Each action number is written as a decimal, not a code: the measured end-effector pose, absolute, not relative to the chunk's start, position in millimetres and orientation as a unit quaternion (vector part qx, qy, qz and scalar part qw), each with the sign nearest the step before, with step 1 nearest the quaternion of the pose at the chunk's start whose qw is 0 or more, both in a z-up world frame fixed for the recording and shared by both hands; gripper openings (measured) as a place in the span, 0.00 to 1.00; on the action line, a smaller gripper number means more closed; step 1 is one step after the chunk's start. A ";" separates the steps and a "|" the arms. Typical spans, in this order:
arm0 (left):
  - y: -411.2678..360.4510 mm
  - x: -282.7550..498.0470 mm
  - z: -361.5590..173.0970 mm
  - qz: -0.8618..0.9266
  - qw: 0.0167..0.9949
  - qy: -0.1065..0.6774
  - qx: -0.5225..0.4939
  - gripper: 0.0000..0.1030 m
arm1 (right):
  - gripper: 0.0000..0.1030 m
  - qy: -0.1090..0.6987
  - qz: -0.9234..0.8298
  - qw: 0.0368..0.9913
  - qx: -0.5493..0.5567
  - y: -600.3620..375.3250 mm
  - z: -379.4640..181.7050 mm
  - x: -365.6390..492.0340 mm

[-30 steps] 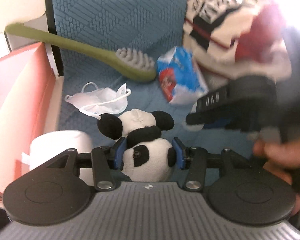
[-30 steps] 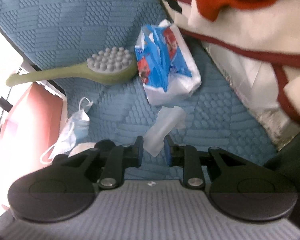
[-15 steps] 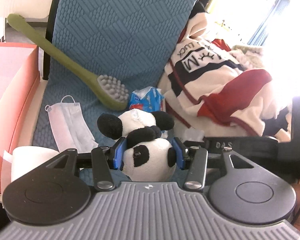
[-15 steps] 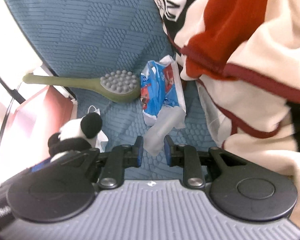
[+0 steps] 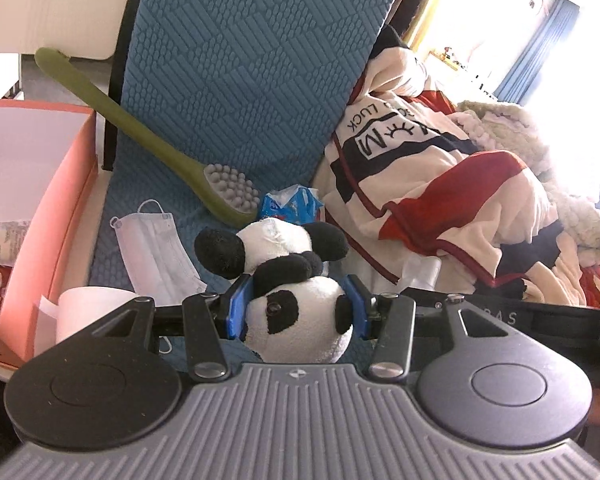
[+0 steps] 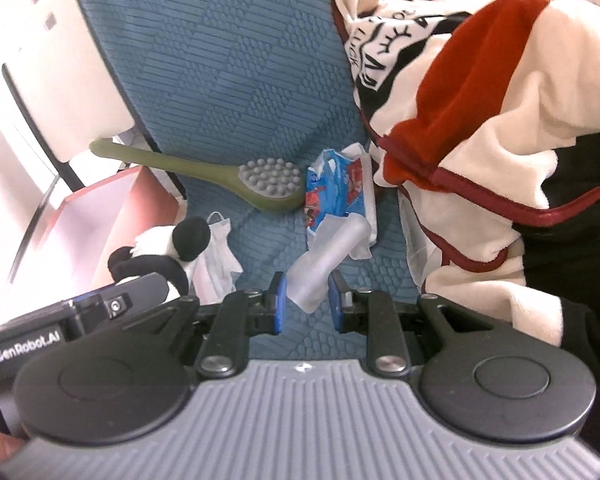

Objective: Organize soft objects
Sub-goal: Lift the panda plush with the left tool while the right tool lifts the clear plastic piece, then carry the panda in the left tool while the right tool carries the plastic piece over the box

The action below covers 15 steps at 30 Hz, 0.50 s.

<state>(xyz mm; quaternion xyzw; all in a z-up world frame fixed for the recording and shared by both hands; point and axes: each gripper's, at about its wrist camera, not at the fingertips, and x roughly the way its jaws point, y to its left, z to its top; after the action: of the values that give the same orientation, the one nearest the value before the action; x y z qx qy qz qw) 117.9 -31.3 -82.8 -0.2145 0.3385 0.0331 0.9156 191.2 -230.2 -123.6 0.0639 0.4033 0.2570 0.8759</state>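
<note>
A left hand-held gripper (image 5: 298, 309) clamps a plush panda (image 5: 290, 280) by the head between its blue pads, the toy raised clear of a blue textured mat (image 5: 236, 80), while the right hand-held gripper (image 6: 306, 303) is closed on a translucent soft tube (image 6: 328, 258) held out ahead of it. On the mat below lie a green long-handled brush (image 5: 172, 156), its grey nubbed head just beside a blue-and-red tissue pack (image 6: 336, 196), and a white face mask (image 5: 156, 244). An open orange box (image 5: 56, 208) stands at the mat's left edge with a white roll (image 5: 88, 304) near its corner; a heap of cream, red and black clothing (image 5: 440, 184) fills the right
</note>
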 end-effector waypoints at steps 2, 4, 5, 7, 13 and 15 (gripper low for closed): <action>-30.5 112.2 -79.4 0.033 0.916 0.336 -0.215 0.54 | 0.25 0.400 0.261 0.876 0.063 -229.9 -120.9 183.9; -28.8 105.1 -75.7 0.035 0.917 0.333 -0.216 0.54 | 0.25 0.397 0.267 0.876 0.061 -226.9 -117.1 177.8; -28.0 102.0 -73.9 0.036 0.918 0.332 -0.215 0.54 | 0.25 0.395 0.270 0.876 0.060 -224.2 -115.5 175.3; -25.1 94.0 -69.4 0.039 0.919 0.328 -0.213 0.54 | 0.25 0.390 0.277 0.876 0.057 -220.3 -111.7 169.2; -10.5 68.0 -58.0 0.057 0.922 0.316 -0.216 0.54 | 0.25 0.375 0.308 0.873 0.048 -202.3 -98.2 149.0; -4.0 58.4 -54.6 0.067 0.923 0.312 -0.216 0.54 | 0.25 0.372 0.320 0.870 0.043 -194.6 -94.7 143.1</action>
<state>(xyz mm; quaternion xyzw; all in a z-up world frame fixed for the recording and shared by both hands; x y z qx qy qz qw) 58.4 -4.0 -54.6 -0.2160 0.3119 0.0672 0.9228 143.1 -194.6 -94.7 0.0429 0.3719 0.3201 0.8703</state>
